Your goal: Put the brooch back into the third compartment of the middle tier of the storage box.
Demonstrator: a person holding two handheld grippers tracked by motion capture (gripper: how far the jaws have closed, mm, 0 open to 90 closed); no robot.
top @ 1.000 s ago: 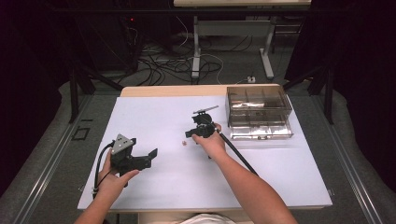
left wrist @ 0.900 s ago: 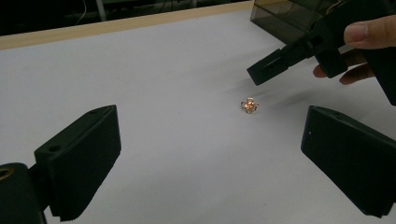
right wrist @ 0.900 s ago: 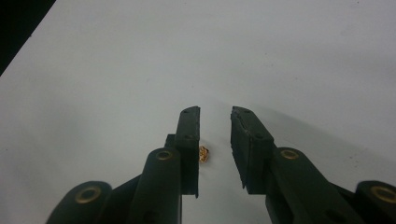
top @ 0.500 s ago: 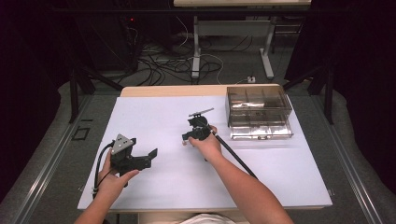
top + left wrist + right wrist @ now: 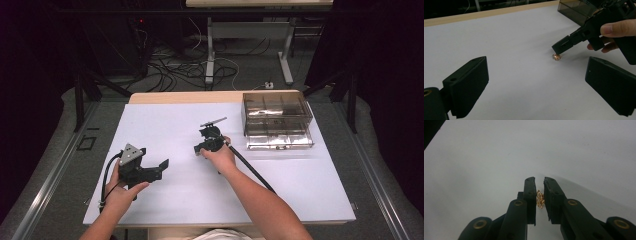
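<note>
Gold-coloured small tangled metal trinket [image 5: 557, 57], on white table [image 5: 300, 185], mid-surface.
Sits between right gripper [image 5: 539, 185] jaws, narrowly parted, contact uncertain; left gripper [image 5: 536, 82] spread, well apart. Likely light, delicate, slippery; grasp across its bulk.

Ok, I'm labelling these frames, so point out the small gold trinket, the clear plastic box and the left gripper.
gold trinket [image 5: 557, 57], left gripper view, its middle
clear plastic box [image 5: 278, 121], high view, its top
left gripper [image 5: 163, 163], high view, between its jaw tips
</note>
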